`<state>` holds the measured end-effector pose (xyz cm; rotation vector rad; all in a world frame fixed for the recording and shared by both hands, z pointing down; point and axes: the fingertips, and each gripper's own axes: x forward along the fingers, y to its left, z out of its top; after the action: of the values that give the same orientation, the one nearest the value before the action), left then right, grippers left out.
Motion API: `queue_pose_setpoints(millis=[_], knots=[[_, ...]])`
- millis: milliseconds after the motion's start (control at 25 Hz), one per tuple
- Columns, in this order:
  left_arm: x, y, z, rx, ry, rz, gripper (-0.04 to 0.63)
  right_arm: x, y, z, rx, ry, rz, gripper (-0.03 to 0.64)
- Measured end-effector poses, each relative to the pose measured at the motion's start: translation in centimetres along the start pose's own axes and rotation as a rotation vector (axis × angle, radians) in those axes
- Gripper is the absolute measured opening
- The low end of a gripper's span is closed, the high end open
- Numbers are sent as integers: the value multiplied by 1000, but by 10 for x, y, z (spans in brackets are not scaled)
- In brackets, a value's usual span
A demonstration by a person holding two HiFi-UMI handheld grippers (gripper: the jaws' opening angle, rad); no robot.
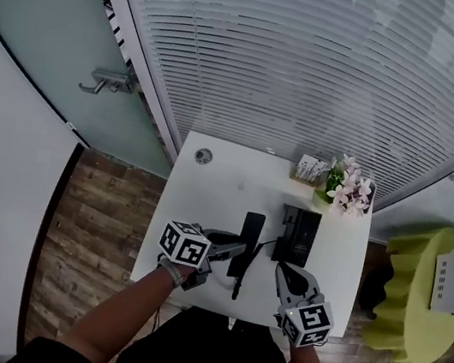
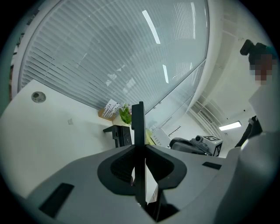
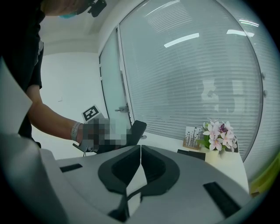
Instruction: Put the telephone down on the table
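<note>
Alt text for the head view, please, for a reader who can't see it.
Seen from above, the left tool grips a black telephone handset over a white table, beside the phone base; the right tool is shut and empty. Pink flowers stand at the table's far corner.

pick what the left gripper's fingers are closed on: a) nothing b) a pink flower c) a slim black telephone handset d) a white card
C: in the left gripper view, the fingers of the left gripper press on both sides of the slim black telephone handset, which sticks up between them.
</note>
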<state>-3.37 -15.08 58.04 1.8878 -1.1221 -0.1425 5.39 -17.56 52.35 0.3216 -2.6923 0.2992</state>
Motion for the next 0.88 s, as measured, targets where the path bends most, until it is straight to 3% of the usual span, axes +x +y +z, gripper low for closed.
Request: queue_pose_setpoints(millis=[360,880], knots=[[-33,14,3,-5,-17,50,77,22,27,15,-47,-4,66,23],[-45,13,11,-38,-101,172,77,31,38,17,-102,7,246,23]])
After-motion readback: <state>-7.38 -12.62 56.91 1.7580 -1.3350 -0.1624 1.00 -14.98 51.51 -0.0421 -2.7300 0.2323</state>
